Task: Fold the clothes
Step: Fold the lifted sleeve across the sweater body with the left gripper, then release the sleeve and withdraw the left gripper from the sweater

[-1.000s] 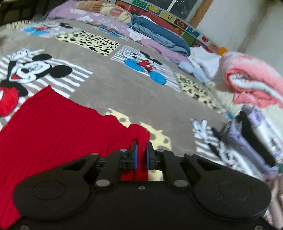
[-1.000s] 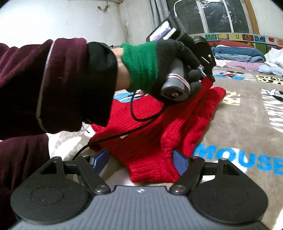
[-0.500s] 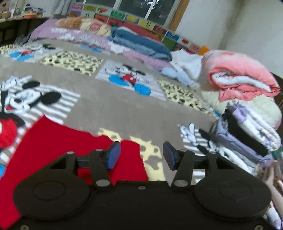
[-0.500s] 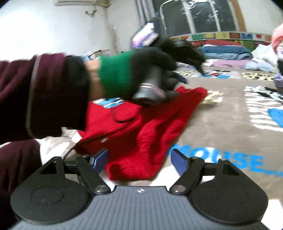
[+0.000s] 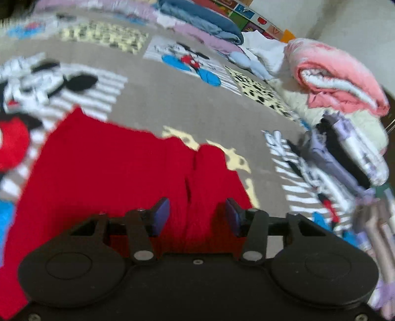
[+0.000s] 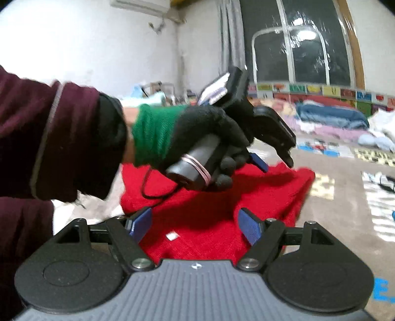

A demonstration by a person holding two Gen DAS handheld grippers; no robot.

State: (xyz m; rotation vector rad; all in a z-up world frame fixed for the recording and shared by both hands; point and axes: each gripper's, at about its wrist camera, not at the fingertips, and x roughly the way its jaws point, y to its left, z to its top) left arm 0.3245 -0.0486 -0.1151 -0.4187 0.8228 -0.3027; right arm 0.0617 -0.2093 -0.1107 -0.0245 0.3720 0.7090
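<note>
- Red sweater (image 5: 118, 172) lies flat on a grey-brown cartoon-print blanket (image 5: 158, 98) covering a bed; mouse figures, striped panels and yellow spotted patches in the print.
- Left hand-held gripper (image 5: 197, 217) low over the sweater's near edge, blue pads apart and closing; a raised fold of red knit sits between them, pads not pressing it. View is blurred.
- Right hand-held gripper (image 6: 195, 226) hovers over the sweater (image 6: 222, 197), jaws wide, nothing held; red knit and a small white tag (image 6: 172, 236) seen between the pads.
- Right view: gloved hand (image 6: 205, 133), black with green cuff, maroon sleeve (image 6: 49, 138), grips the left gripper's grey handle; black cable hangs from it onto the sweater.
- Right of the blanket in left view: rolled pink blanket (image 5: 338, 81) and, nearer, a stack of folded clothes (image 5: 345, 160) in purple, black and white.
- Far side of the bed: blue quilt (image 5: 202, 22), lilac bedding, white and pale blue cloth in a row.
- Room: white walls, dark window (image 6: 308, 42) with curtain, colourful letter-tile strip under it, air conditioner (image 6: 143, 5) high on the wall.
- Blue letters printed on the blanket at the right view's lower right edge.
</note>
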